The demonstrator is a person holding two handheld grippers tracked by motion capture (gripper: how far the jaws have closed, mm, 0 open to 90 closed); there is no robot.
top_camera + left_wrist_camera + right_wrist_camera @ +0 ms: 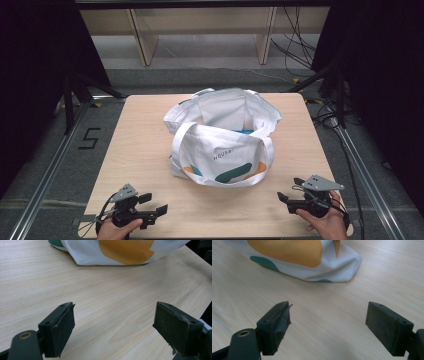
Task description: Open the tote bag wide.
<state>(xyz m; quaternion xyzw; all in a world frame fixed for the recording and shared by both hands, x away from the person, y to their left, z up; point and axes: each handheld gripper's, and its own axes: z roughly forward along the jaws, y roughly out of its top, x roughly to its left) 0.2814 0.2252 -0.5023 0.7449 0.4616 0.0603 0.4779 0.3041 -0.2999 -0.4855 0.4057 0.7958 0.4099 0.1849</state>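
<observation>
The white tote bag (220, 150) is displaying small dark lettering on its front panel, reading roughly "HOUSE", though the last letter is too small to confirm. The floor (60, 150) to the left of the table (140, 165) is showing a black marking shaped like the digit "5" (90, 138).

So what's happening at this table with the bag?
A person holds a pair of tongs in each hand near the table's front edge. The left tongs and right tongs are both open and empty, pointing toward a white cloth tote bag with orange and teal shapes. The bag sits untouched mid-table on the light wooden table.
</observation>
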